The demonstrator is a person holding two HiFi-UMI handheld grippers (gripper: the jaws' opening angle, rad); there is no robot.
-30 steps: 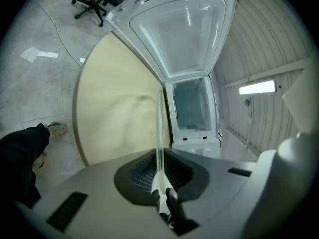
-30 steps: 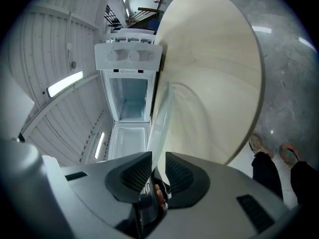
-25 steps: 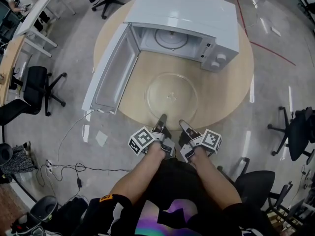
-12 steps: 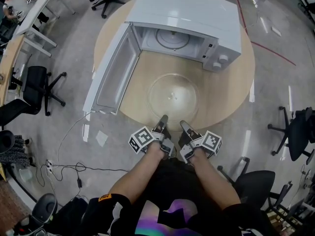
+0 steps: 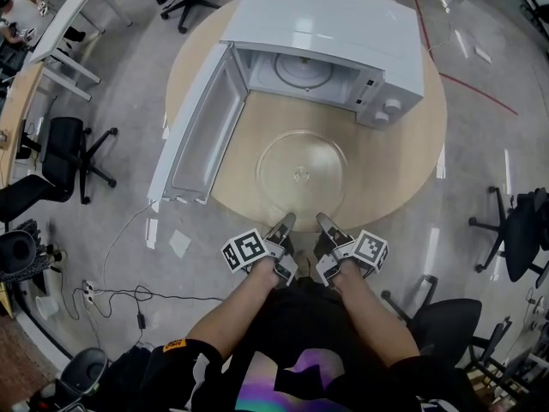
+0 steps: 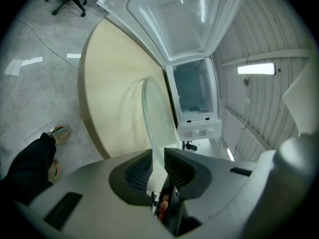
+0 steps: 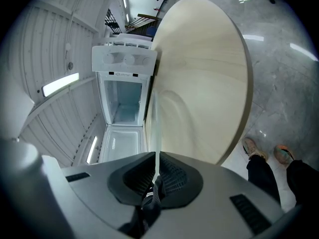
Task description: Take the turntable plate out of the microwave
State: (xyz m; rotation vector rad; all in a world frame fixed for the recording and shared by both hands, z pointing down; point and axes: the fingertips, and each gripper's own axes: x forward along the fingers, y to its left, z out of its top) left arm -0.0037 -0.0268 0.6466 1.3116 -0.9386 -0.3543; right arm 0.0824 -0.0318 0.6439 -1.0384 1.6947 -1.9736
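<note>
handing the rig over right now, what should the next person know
Left gripper: shut on the plate at its near rim.
Right gripper: shut on the same rim, just beside.
Plate: out of the microwave, low over the table in front of the open door; can't tell if it rests fully.
Done: plate is out.
Left: probably settle it flat, open both grippers, back away.
</note>
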